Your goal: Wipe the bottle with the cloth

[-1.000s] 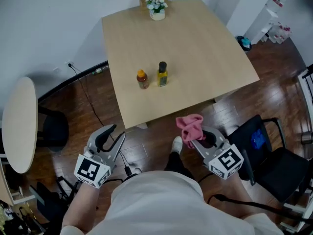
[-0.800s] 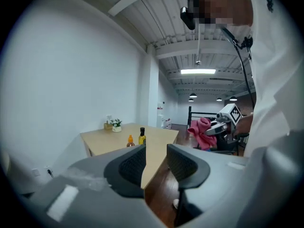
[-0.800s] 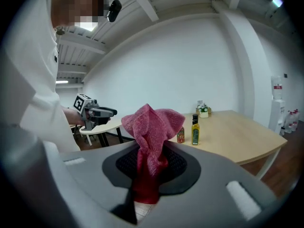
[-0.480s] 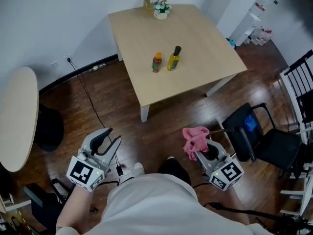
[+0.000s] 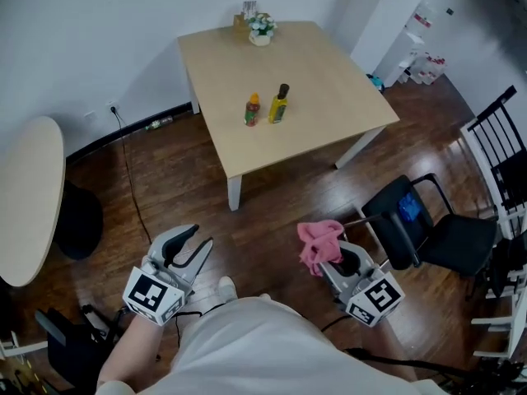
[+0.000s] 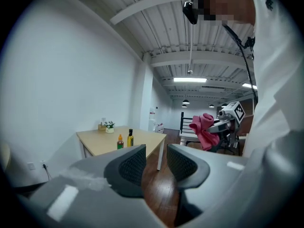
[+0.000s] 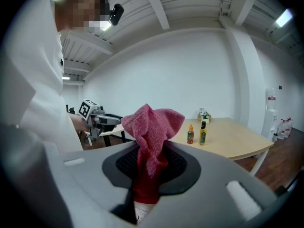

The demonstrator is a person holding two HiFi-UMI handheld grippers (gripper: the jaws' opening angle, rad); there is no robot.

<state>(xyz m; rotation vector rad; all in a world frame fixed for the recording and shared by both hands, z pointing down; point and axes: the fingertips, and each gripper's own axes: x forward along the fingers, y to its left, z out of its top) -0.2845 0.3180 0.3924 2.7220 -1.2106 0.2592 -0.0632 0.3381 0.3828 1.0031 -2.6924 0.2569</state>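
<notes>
My rt hand-held gripper [image 5: 328, 259] clamps the pink cloth [image 5: 317, 241], left hand-held gripper [image 5: 189, 241] closed & empty, bottle [image 5: 278, 105] at 12 o'clock on table [image 5: 338, 64], well off: I'd step in, steady it w/ left, then wipe.

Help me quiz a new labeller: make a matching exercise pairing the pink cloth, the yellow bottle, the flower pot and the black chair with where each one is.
1 pink cloth
2 yellow bottle
3 flower pot
4 black chair

A at the table's far edge
B on the floor, near the table's right corner
C clamped in the right tongs
D mid-table, beside a smaller bottle

Pairs: 1-C, 2-D, 3-A, 4-B.
</notes>
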